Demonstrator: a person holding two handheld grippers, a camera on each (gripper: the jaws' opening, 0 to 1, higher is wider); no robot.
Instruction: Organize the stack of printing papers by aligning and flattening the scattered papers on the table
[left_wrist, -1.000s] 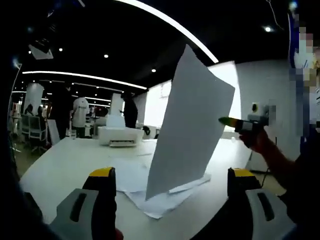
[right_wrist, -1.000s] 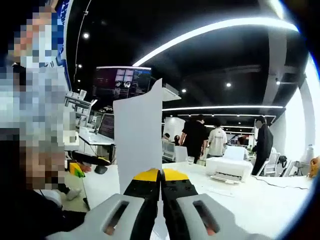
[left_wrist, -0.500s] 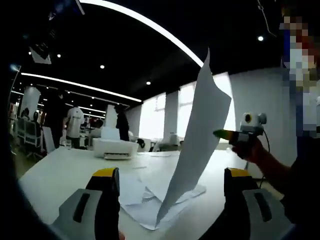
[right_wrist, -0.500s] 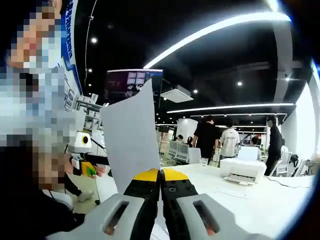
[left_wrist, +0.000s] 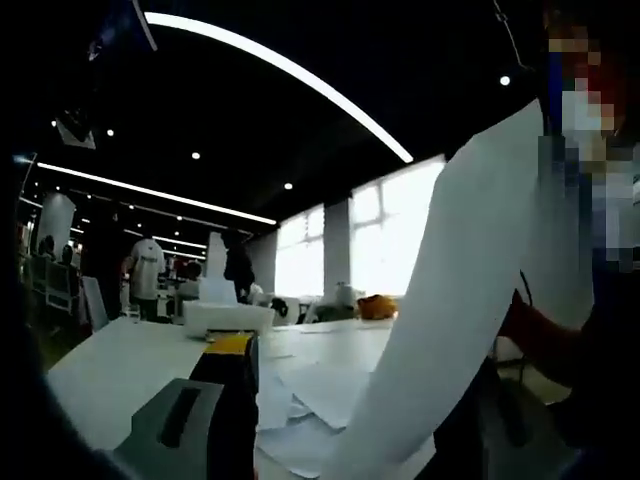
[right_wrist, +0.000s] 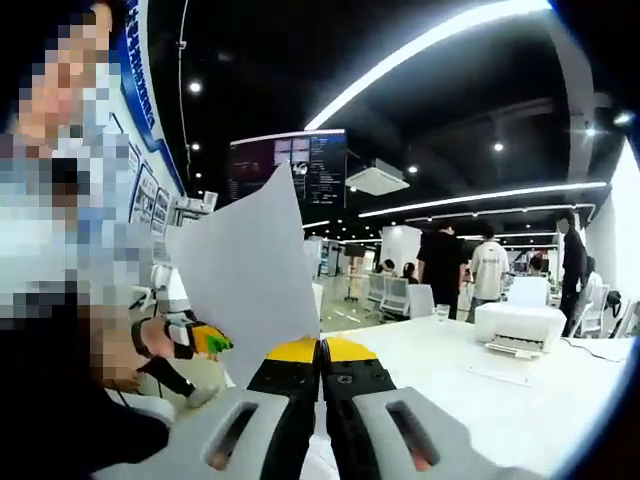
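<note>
right hand-held gripper (right_wrist: 321, 352): grey moulded jaws, yellow tips, black inner faces, oval slots | left hand-held gripper (left_wrist: 345, 400): same grey body, yellow-tipped jaw

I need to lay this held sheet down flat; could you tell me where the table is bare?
Bare white tabletop lies between the scattered white papers and the white printer; the right gripper view shows more before the printer. The papers themselves are crowded.
</note>
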